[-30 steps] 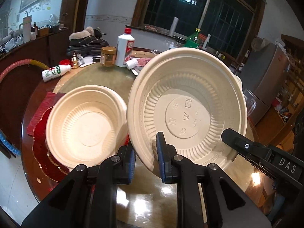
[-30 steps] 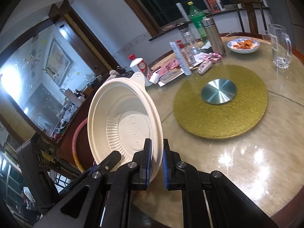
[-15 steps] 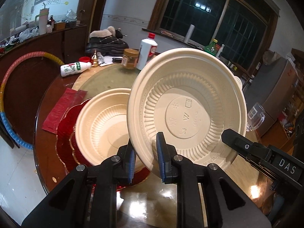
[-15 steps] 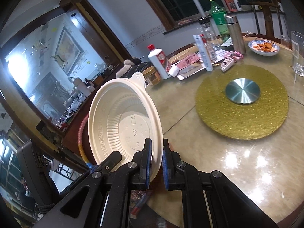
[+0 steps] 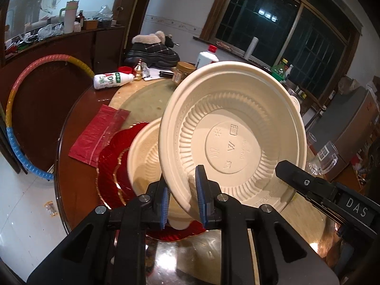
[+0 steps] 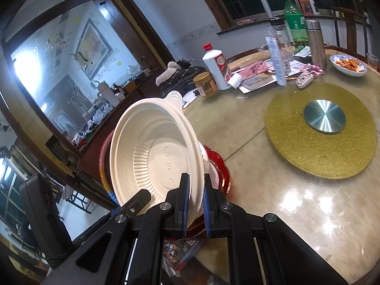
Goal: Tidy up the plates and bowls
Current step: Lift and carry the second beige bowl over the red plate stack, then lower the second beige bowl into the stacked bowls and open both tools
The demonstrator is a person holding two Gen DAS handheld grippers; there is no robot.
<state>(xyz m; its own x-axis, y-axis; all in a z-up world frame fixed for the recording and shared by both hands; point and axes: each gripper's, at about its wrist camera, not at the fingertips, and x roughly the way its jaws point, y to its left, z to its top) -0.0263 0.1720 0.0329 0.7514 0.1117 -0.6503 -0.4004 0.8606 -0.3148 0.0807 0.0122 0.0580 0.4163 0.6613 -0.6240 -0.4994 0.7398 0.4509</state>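
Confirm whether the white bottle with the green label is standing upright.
No, the white bottle lies on its side near the table's edge.

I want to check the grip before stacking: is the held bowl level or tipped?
Tipped. The bowl stands nearly on edge, its inside facing both cameras, with the left gripper and right gripper pinching its lower rim.

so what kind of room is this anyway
Most likely a home dining room: a big round table with a gold turntable, a dish of food and bottles on it, and a wooden sideboard by the wall.
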